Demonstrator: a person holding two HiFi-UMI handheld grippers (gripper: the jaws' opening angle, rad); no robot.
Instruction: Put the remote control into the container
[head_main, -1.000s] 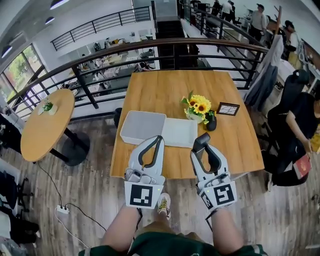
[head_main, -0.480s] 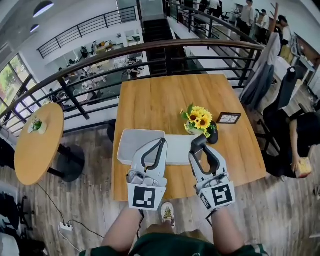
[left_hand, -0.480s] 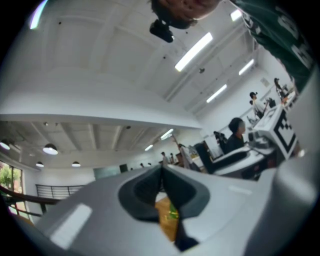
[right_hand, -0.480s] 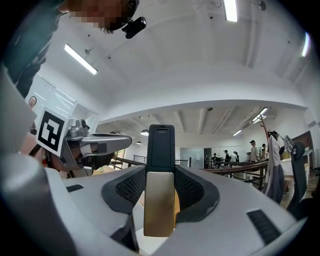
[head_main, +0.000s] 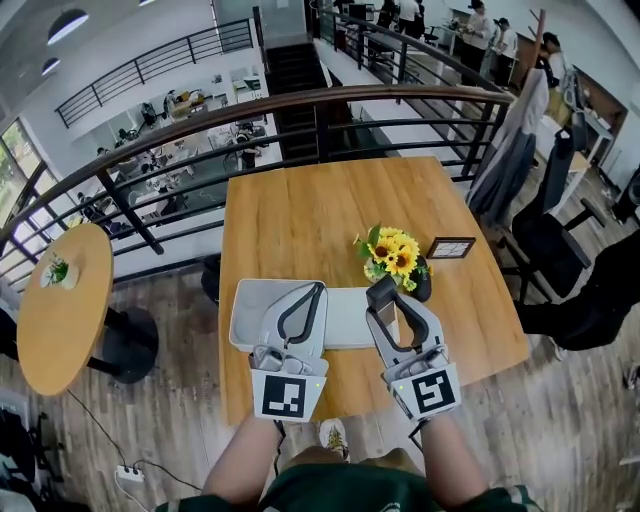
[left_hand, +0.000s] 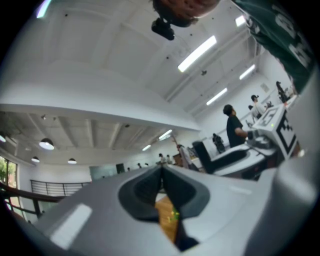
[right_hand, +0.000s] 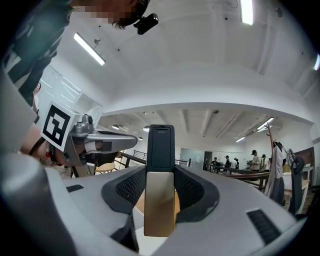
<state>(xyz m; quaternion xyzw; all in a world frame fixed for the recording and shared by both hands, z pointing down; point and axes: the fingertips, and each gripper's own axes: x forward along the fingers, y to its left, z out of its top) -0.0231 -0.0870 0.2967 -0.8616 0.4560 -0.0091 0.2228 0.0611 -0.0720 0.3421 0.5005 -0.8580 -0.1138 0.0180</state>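
Remote control (right_hand: 160, 210) is up in the right gripper (right_hand: 160, 170), standing on end between the pads, gold lower half, black top, and the jaws are pinching it from both sides! From the head view only its dark tip pokes out past the jaw ends; the rest is tucked behind the gripper body. It sits over the near part of the wooden table (head_main: 300, 210), above the right end of a flat white sheet (head_main: 348, 315), near the container (head_main: 250, 305) but not in it. Over to the left gripper (head_main: 318, 290): jaws pressed together at the tips, nothing between them. It floats over the container's right side and covers that corner, so the tray's full inside can't be read. In the left gripper view just a sliver of wood shows below the closed tips. The white sheet lies right beside the container, half hidden between the two grippers; lid or board, hard to say. Behind it are sunflowers (head_main: 392, 255), a dark vase (head_main: 423, 287) partly behind the blooms, and a small frame (head_main: 450, 247), its print too small to read.
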